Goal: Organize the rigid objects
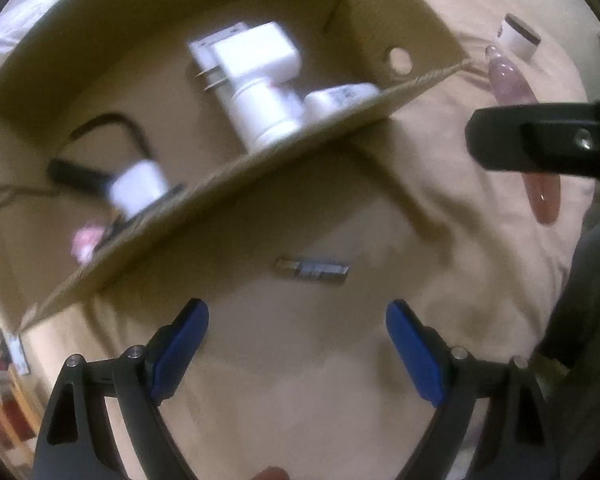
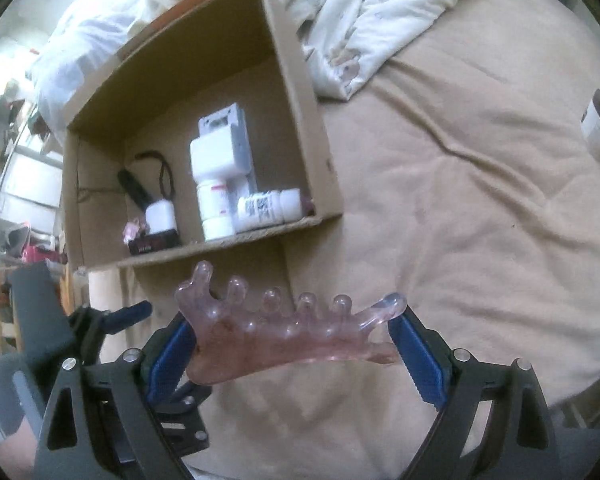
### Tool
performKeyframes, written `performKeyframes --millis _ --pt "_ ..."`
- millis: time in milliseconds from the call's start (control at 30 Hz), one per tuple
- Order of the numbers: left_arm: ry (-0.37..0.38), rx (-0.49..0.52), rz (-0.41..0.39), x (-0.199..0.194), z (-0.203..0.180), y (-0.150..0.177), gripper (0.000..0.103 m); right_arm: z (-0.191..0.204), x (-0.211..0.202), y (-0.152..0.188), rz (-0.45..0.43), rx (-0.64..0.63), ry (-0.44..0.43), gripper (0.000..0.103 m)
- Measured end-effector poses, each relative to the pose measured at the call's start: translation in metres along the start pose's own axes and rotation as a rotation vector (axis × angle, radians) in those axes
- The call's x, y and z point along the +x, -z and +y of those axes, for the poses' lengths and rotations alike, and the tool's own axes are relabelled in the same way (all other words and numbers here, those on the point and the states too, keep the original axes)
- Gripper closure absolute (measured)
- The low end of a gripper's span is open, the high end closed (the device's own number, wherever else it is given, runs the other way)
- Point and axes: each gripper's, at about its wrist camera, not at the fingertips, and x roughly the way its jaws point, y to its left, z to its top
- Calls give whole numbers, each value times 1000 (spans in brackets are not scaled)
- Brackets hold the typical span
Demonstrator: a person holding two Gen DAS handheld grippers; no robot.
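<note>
Right gripper [image 2: 292, 344] is clamped on the pink massager [image 2: 284, 332], low centre, just short of the box [image 2: 300, 120]. Left gripper [image 1: 296, 344] gapes, holding nothing. Best lift clear of the box's near wall, then release over bare floor.

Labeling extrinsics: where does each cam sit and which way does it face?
Left wrist: behind the open left gripper, facing down at a small grey stick on the tan bedspread; right gripper's arm visible.
Right wrist: behind the right gripper, shut on the pink comb, facing the cardboard box.
Shared: box, comb, bedspread.
</note>
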Motion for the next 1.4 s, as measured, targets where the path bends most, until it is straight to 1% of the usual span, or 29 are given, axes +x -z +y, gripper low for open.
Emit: performKeyframes --millis 67,100,133,167,267,367,400,433,467,567,667,867,967,1033,1067,1100,1200,1267,1300,1367,1400 --pt "7 15 2 5 -4 -6 17 -5 -2 -2 -6 19 -11 5" --pt "4 18 8 9 -4 -9 22 -8 -5 -3 -11 28 -17 5" --pt "5 19 17 14 -4 -11 29 -7 -3 -4 -17 34 -19 5" --pt "12 26 31 19 -5 -13 32 -7 -2 -5 -24 40 -21 5" --pt "6 42 65 32 -8 -18 36 -9 -2 -9 -36 53 -30 5" --pt "8 40 69 37 -7 -23 40 -10 -3 -11 -39 56 -28 5" --pt "10 40 65 37 -6 -25 48 -10 -3 -12 -39 56 -29 5" --pt "13 38 60 36 -5 -26 58 -9 -3 -11 -38 54 -31 5" --pt "16 34 59 36 -2 -29 63 -9 -4 -11 -38 52 -30 5" --pt "25 14 65 35 7 -34 63 -8 -3 -8 -35 45 -26 5" --pt "12 -2 71 34 15 -36 63 -7 -3 -8 -37 42 -19 5" --pt "-29 -71 76 20 34 -24 63 -7 -3 -7 -36 31 -8 5" --pt "-52 -108 66 9 49 -17 63 -6 -3 -7 -34 30 -4 5" --pt "-68 -150 59 -1 63 -9 63 -5 -4 -5 -32 24 -3 5" --pt "-71 -171 53 -7 70 -5 63 -4 -4 -5 -33 20 -2 5" --pt "-76 -187 48 -13 67 0 63 -1 -3 -4 -35 14 -2 5" --pt "-96 -237 20 -31 79 9 63 5 -6 -4 -45 -5 -19 5" --pt "-99 -274 -5 -45 88 15 63 8 -14 -4 -70 -18 -42 5" --pt "-92 -295 -20 -51 100 21 63 10 -18 -4 -85 -28 -48 5" --pt "-96 -328 -52 -63 110 23 63 15 -23 -3 -110 -46 -49 5" --pt "-102 -340 -69 -67 108 22 63 17 -25 -3 -117 -55 -52 5"
